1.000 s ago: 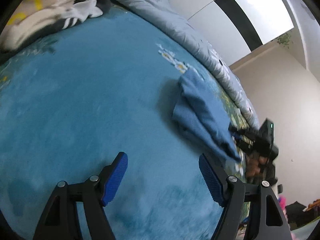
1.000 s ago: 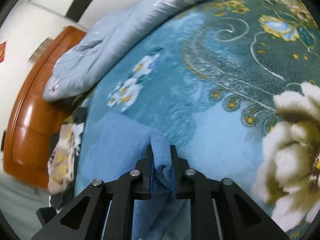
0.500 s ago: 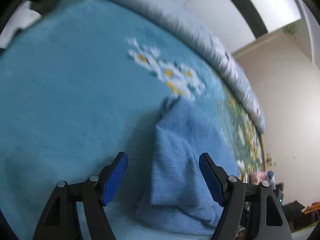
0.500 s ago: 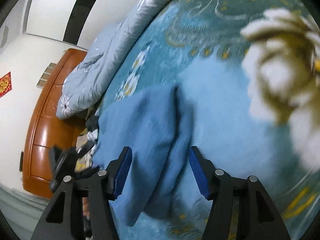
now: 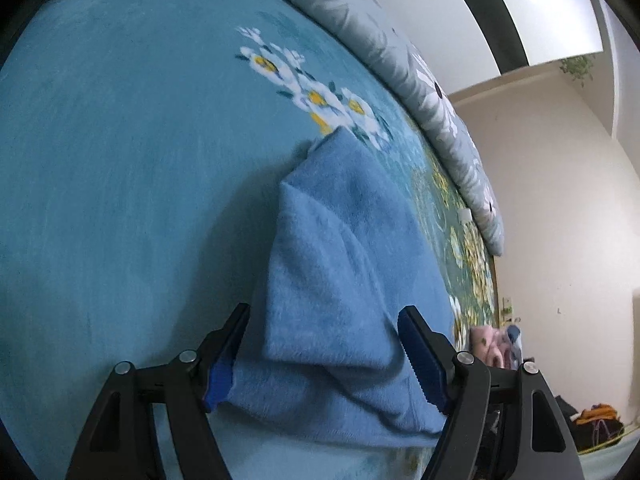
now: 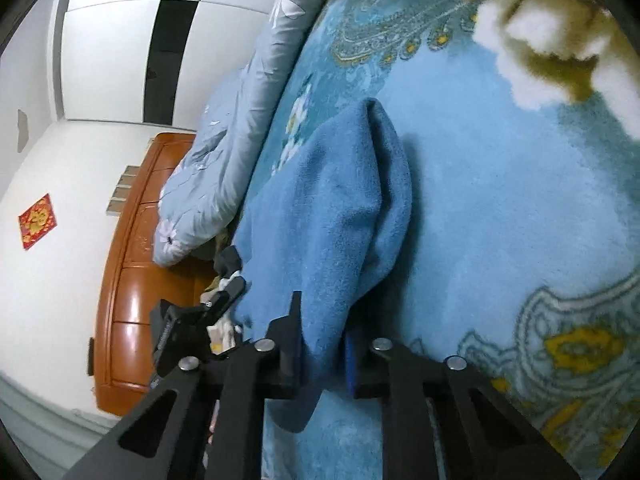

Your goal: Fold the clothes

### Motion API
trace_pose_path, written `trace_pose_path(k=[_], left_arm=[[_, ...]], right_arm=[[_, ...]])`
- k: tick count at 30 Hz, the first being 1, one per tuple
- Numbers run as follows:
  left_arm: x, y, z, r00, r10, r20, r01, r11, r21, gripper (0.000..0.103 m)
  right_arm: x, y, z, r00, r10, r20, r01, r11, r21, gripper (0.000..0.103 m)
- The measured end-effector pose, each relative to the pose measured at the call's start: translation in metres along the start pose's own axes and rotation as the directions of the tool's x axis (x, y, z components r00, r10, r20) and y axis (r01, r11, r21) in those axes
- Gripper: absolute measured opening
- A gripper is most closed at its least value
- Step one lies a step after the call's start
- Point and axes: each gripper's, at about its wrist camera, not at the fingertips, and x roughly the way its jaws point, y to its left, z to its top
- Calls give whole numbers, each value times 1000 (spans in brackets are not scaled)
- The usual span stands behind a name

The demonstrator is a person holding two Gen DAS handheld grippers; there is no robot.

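A folded blue fleece garment [image 5: 340,280] lies on the teal flowered bedspread [image 5: 120,160]. My left gripper [image 5: 320,360] is open, its jaws spread on either side of the garment's near edge. In the right wrist view the same garment [image 6: 332,216] lies lengthwise away from me. My right gripper [image 6: 324,344] is shut on the garment's near end, cloth bunched between the pads. The left gripper also shows in the right wrist view [image 6: 192,320], at the garment's far left edge.
A rolled grey floral duvet [image 5: 432,92] runs along the far side of the bed, also in the right wrist view [image 6: 240,128]. A wooden headboard [image 6: 132,280] stands beyond it. Other clothes [image 6: 220,280] lie near the headboard.
My right gripper let go of the garment, then closed on its near end again. My left gripper moved in until its open jaws straddle the garment's edge.
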Motion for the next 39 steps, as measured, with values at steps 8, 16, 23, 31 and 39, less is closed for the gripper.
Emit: trace_pose_path(k=[8, 16, 23, 31, 39], left_arm=[[6, -24, -63, 988, -108, -106, 112, 993, 30, 78], [56, -72, -120, 937, -166, -306, 192, 980, 57, 78], [73, -81, -143, 928, -225, -296, 230, 973, -17, 46], [83, -99, -154, 883, -392, -257, 376, 920, -109, 40], [90, -227, -135, 853, -454, -256, 487, 870, 80, 40]], right_arm=[[-85, -11, -7, 999, -23, -23, 22, 998, -62, 13], [-168, -47, -32, 999, -40, 32, 39, 999, 9, 13], [-190, -36, -33, 997, -62, 37, 64, 996, -68, 13], [-204, 40, 6, 985, -173, -2, 161, 921, -354, 12], [-284, 115, 51, 974, -181, 136, 226, 735, -639, 12]])
